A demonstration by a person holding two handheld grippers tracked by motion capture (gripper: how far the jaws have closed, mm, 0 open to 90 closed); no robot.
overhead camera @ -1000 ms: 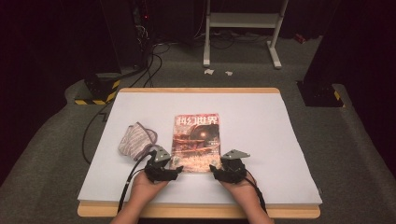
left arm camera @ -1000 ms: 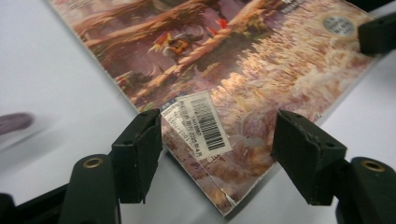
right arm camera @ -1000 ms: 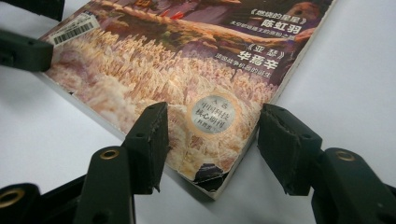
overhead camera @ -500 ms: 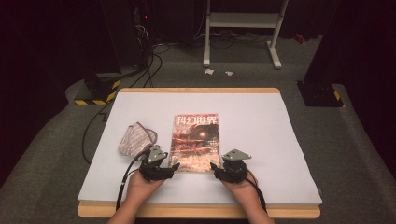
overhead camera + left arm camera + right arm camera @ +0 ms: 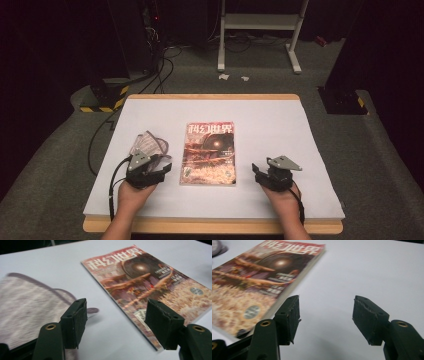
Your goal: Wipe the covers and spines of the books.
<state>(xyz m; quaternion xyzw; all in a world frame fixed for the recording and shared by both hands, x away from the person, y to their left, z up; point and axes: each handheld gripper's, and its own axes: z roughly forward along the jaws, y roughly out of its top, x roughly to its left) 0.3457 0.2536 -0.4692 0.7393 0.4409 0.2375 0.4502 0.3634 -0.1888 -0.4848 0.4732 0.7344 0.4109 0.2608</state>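
Dark lab, white bench (image 5: 280,125). Magazine (image 5: 209,153) lies flat, mid-bench, cover up, between both tools. Left hand-held gripper (image 5: 116,323) jaws apart, empty, between magazine and grey pouch (image 5: 150,146). Right hand-held gripper (image 5: 325,317) jaws apart, empty, just right of magazine. Suggest pinching one near corner, lifting low. Title: large white Chinese characters, smaller print unreadable.

magazine (image 5: 209,153) mid-table (image 5: 280,115), pouch (image 5: 150,146) left of it
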